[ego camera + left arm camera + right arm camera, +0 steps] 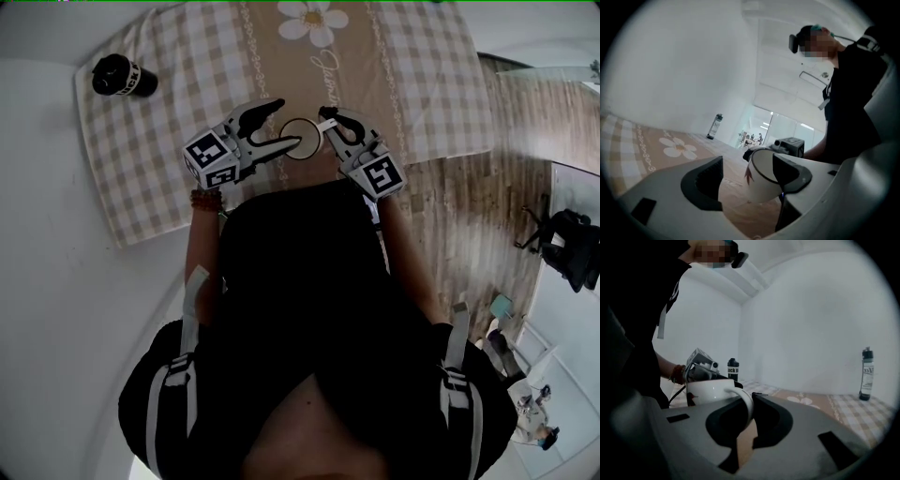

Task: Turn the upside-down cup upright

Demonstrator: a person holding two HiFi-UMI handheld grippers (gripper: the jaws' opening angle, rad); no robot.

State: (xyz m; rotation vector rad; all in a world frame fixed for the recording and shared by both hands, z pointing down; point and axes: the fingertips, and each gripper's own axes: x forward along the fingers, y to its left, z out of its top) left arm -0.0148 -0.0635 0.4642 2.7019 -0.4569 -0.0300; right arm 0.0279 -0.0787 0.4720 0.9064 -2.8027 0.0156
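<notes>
1. The white cup (301,139) is right between the 2 gripper tips in the head view. It's over the brown middle strip of the checked cloth (159,159), just in front of the person's dark torso.
2. Right gripper (749,411): jaws pinched together on the cup's handle (742,400). The loop is squeezed between the 2 dark pads, with the mug body just past them.
3. Left gripper (747,180): jaws apart, with the cup between them. 1 pad overlaps the cup's mouth in that view and I can't tell if it touches. The other pad stands clear of the wall, with cloth showing in the gap.
4. In the left gripper view the cup is tilted, mouth turned toward the camera, dark rim showing. Can't tell whether its lower edge touches the cloth.
5. Other stuff: a black bottle (122,77) at the cloth's far-left corner, a white daisy print (314,21) on the brown strip, and a slim labelled bottle (715,125) standing upright near the cloth's far end.
</notes>
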